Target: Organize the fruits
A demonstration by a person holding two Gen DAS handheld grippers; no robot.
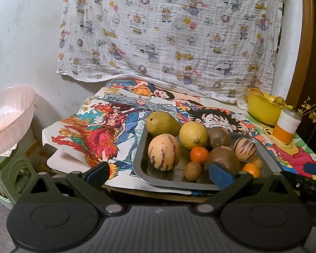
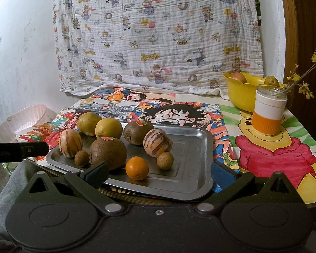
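Both grippers are spread wide and hold nothing: left gripper [image 1: 159,174] at the metal tray's [image 2: 191,147] near edge, right gripper [image 2: 164,174] over its near rim. Tray holds a pear [image 2: 88,123], lemon [image 2: 108,127], two kiwis, two striped pepino melons, small oranges and longans; the yellow bowl [image 2: 239,97] at 1 o'clock already holds an apple-like fruit. Likely mid-sort, or sorted already with the bigger pile staying on the tray; can't tell which.
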